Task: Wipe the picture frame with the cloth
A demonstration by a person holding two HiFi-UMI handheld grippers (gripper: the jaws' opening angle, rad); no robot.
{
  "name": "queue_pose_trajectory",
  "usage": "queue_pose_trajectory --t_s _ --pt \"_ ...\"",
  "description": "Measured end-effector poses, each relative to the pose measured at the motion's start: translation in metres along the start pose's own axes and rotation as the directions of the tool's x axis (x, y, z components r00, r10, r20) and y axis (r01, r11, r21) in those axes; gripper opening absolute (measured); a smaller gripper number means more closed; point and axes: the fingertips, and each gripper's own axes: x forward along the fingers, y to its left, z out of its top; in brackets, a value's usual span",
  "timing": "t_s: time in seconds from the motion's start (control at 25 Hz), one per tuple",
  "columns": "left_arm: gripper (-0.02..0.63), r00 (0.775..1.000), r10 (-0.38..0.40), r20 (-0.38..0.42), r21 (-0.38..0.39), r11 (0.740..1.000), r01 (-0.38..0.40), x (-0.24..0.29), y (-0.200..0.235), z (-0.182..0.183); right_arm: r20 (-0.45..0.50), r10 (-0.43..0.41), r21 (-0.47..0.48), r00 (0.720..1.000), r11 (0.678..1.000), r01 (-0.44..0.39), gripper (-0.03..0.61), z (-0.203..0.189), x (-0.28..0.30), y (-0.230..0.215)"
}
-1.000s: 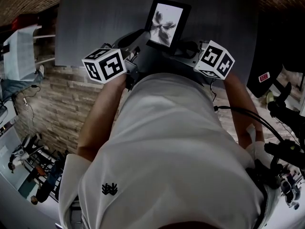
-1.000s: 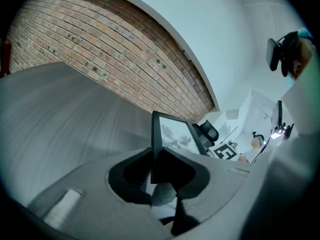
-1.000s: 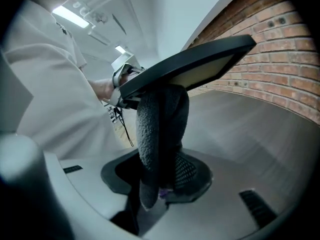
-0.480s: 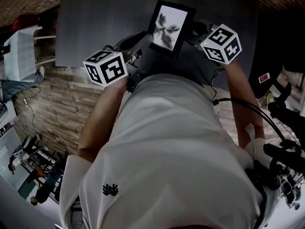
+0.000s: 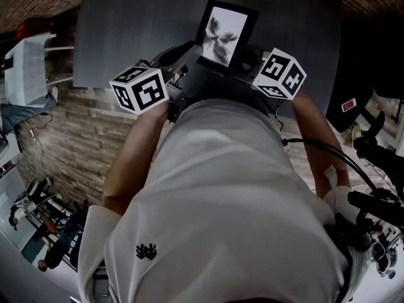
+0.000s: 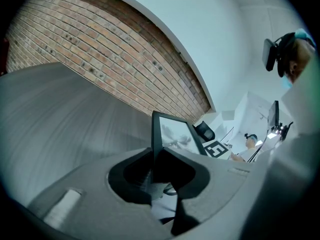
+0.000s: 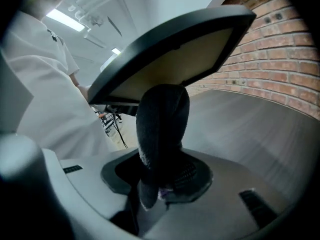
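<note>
Two tools share this step. The left hand-held gripper (image 6: 156,159) is pinching the left edge of the picture frame (image 5: 223,33), holding it tilted over the grey tabletop (image 5: 139,24). The right hand-held gripper (image 7: 165,174) is clamped on a dark cloth (image 7: 162,119). The bunched top of the cloth appears to touch the frame's pale backing board, so the wipe looks to be on the back side, with the printed front facing up toward the head camera. Whether any corner of the frame rests on the tabletop cannot be told.

To do this well, the pressure from the cloth should probably stay light and even, since the frame is gripped along one edge only and a hard push could pivot it in the left jaws or slip it free. Strokes running toward the held edge would likely load that grip less than strokes pushing away from it. Only a small wad of cloth stands above the right jaws, so overlapping passes seem wiser than one broad sweep. The rim and the front should get their turn as well.

Count: two hand-held grippers, each carrying one marker cube, so two cubes in all (image 5: 140,87) (image 5: 279,74); one picture frame; one cloth; one tabletop
</note>
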Motion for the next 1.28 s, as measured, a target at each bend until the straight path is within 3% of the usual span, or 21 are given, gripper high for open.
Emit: queue_pose_trajectory --t_s 0.24,0.36,0.56,0.84,0.96,1.12,1.28 --pt "0.075 0.999 -0.031 -0.016 0.011 0.999 0.031 0.001 -0.005 -0.001 0.089 -0.159 0.105 0.983 0.983 0.149 0.14 0.021 -0.018 -0.057" --pt "0.075 0.999 -0.043 -0.018 0.007 0.999 0.043 0.003 -0.007 -0.007 0.105 -0.172 0.111 0.979 0.981 0.161 0.14 0.03 -0.02 -0.065" --pt "0.075 0.999 -0.047 0.0 -0.011 0.999 0.047 0.003 -0.004 -0.003 0.067 -0.07 0.076 0.995 0.995 0.065 0.14 0.03 0.002 -0.033" --pt "0.075 0.998 -0.022 0.054 -0.066 0.997 0.026 0.008 0.008 -0.001 -0.024 0.087 0.048 0.996 0.995 -0.086 0.14 -0.007 0.026 0.022" --pt "0.075 0.994 0.036 0.1 -0.083 0.996 -0.027 0.007 0.025 0.002 -0.033 0.076 0.076 0.997 0.994 -0.073 0.14 -0.021 0.021 0.027" --pt "0.077 0.976 0.154 0.151 -0.11 0.984 -0.138 -0.042 0.094 0.016 -0.043 -0.016 0.126 0.999 0.992 0.022 0.14 -0.014 0.046 0.03" --pt "0.077 0.927 0.318 0.2 -0.174 0.942 -0.286 -0.103 0.174 0.031 -0.023 -0.106 0.19 0.994 0.976 0.109 0.14 0.006 0.067 0.026"
